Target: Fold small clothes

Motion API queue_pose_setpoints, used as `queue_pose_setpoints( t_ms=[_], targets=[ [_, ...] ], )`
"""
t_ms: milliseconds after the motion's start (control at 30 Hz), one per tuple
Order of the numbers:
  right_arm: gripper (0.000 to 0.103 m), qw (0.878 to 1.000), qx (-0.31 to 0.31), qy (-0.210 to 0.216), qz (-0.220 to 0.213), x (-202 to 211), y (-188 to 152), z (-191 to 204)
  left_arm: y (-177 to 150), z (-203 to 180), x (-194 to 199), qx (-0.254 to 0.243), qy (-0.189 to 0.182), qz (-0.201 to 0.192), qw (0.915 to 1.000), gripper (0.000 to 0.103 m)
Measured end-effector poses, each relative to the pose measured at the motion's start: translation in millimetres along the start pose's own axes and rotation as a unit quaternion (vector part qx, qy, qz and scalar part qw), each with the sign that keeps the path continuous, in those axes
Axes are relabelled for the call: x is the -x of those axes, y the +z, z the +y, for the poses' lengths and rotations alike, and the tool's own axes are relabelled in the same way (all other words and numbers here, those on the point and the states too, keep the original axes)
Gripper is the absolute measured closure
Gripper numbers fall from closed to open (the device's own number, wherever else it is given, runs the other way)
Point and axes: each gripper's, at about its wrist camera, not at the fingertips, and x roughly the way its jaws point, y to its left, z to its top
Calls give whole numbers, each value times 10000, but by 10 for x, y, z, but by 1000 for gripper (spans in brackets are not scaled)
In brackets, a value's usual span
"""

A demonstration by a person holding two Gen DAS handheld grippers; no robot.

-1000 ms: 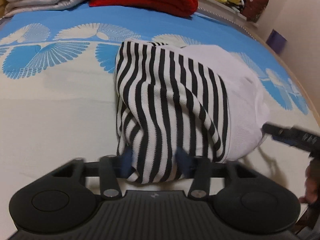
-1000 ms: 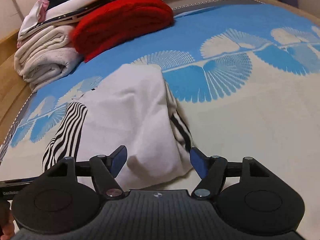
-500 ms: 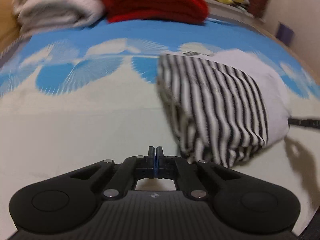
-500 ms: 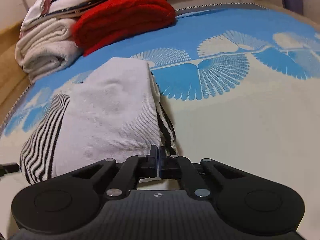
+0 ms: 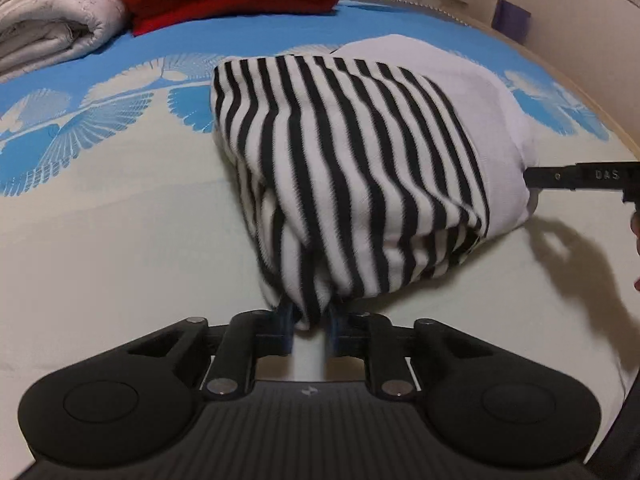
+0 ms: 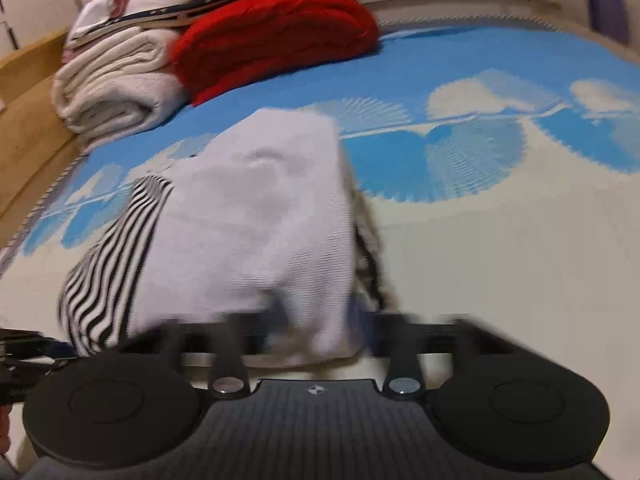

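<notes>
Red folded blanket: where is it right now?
The red folded blanket lies at the far end of the bed, upper left in the right wrist view, beside the cream folded blanket.

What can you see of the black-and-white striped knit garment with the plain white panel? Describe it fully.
The black-and-white striped knit garment is soft ribbed fabric, folded into a thick bundle, with a plain white panel on one side. It lies on the blue-and-cream patterned bedspread. The left gripper pinches its striped near corner; the blurred right gripper straddles its white edge.
</notes>
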Motion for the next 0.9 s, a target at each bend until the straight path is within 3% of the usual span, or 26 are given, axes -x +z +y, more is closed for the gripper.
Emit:
queue_pose_setpoints(
  t_ms=[100, 200, 233, 267, 300, 333, 367, 467, 533, 600, 700, 800, 900],
  targets=[
    [101, 9995, 89, -222, 195, -25, -6, -70, -112, 203, 22, 140, 403, 191, 9989, 96],
    [96, 9991, -265, -23, 327, 62, 41, -217, -127, 448, 211, 788, 97, 89, 9968, 89],
    [93, 9989, -366, 19, 283, 126, 44, -242, -120, 485, 275, 990, -27, 13, 9951, 75],
    [79, 9989, -411, 57, 226, 194, 44, -249, -104, 486, 328, 1085, -101, -77, 9940, 65],
    [61, 9991, -375, 108, 192, 245, 39, -230, -84, 445, 368, 1094, -132, -176, 9938, 43],
    [53, 9993, -298, 140, 200, 257, 24, -202, -44, 370, 386, 1045, -138, -260, 9941, 31],
    [47, 9995, -156, 147, 248, 247, 2, -151, -26, 267, 364, 911, -153, -291, 9953, 29],
    [47, 9983, 280, -110, 494, 63, -89, 0, -1, -79, 101, 287, -63, 42, 9996, 27],
    [48, 9969, 550, -193, 536, -61, -131, 99, 39, -227, -126, -30, 290, 222, 9993, 27],
    [48, 9956, 721, -193, 566, -146, -163, 186, 130, -193, -229, 60, 641, 107, 9979, 24],
    [46, 9951, 788, -219, 561, -255, -185, 289, 258, 31, -323, 705, 581, 237, 9955, 19],
    [46, 9952, 798, -222, 528, -318, -155, 374, 317, 47, -366, 714, 877, 162, 9935, 19],
    [46, 9950, 759, -273, 583, -337, -133, 406, 296, 26, -359, 716, 904, 197, 9931, 19]
  ],
)
